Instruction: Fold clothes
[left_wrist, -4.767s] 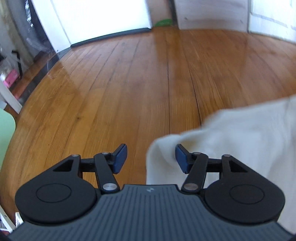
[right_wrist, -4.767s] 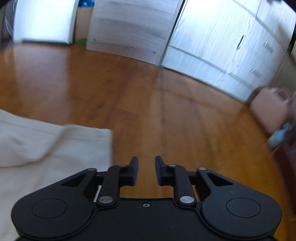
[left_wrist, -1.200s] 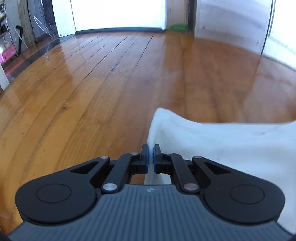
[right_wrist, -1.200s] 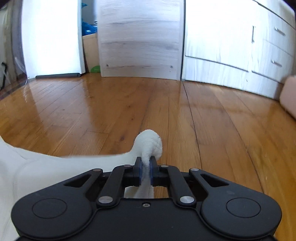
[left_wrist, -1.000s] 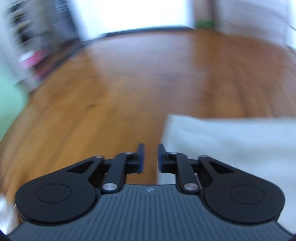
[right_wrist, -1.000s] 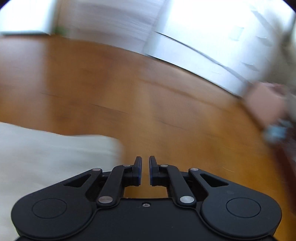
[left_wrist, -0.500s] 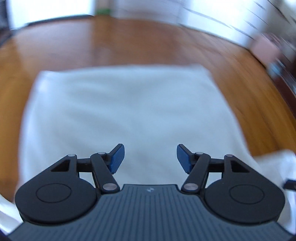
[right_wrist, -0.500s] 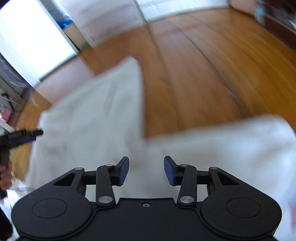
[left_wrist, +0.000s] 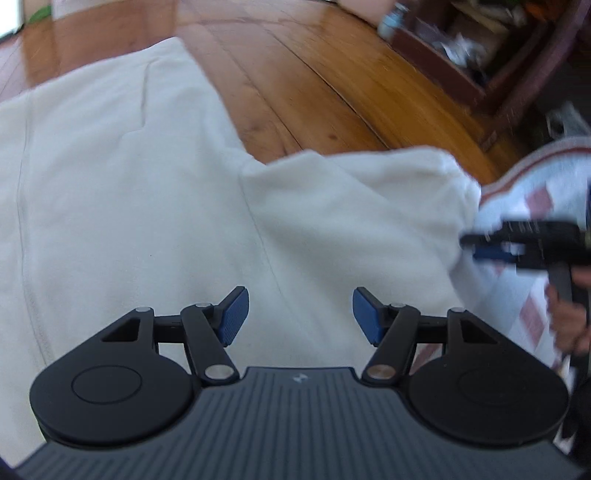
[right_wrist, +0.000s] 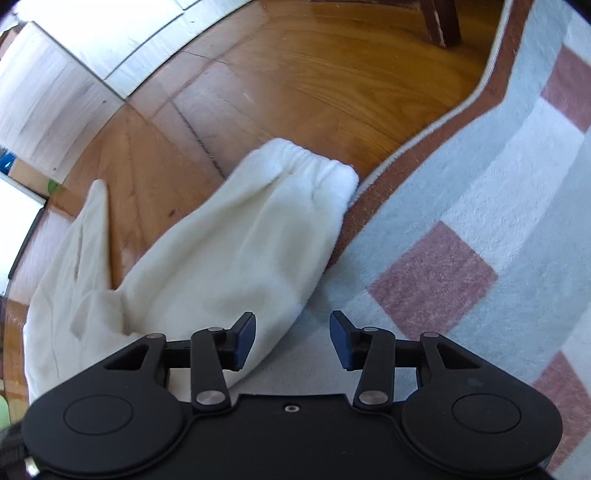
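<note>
The sweatshirt lies flat on the floor, its sleeve reaching the rug. My left gripper hovers released over it; my right gripper, empty, is opening beside the sleeve, likely to fold it inward.

A glossy honey-brown wooden plank floor fills the background; a pale blue-grey fluffy rug with dusky red squares and a brown border lies on it at the right; pale whitewashed wooden cabinet fronts stand along the far edge; a dark brown wooden shelf unit, its contents blurred, stands beyond the floor.
</note>
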